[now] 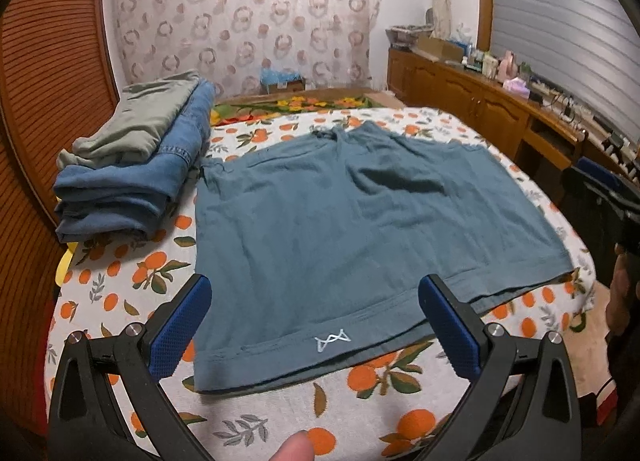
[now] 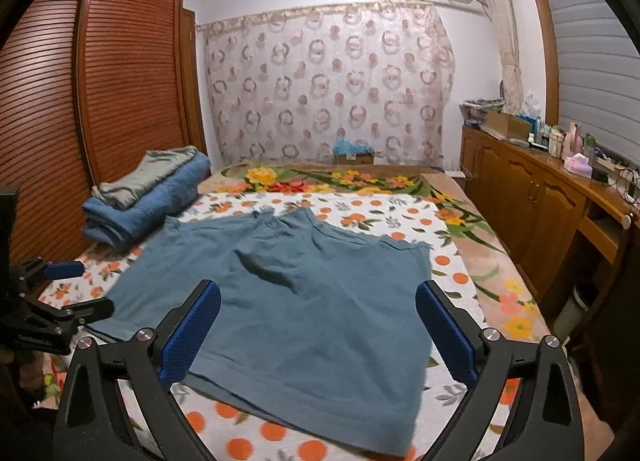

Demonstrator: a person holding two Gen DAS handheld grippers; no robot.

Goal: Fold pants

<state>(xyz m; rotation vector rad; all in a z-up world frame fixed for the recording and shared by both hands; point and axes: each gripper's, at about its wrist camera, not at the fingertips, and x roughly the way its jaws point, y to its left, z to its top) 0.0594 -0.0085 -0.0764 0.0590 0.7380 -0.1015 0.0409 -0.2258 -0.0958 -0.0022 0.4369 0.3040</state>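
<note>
Teal shorts (image 1: 352, 229) lie flat on the orange-print bedsheet (image 1: 132, 277), hems near, waistband far. Left gripper (image 1: 316, 301) hovers over the near left hem, by the white logo (image 1: 332, 341), jaws wide, holding nothing. Right gripper (image 2: 318, 317) hovers above the near right hem, jaws wide, empty. Folded jeans stack (image 1: 128, 181) sits far left, just beside the shorts.

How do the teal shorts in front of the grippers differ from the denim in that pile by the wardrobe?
The teal shorts lie spread flat in one layer; the denim jeans are folded into a thick stack. The shorts have nothing on them; the jeans carry a folded grey-green garment. The shorts are plain teal with a small white logo; the jeans are blue with visible seams. Both rest on the orange-print sheet.
</note>
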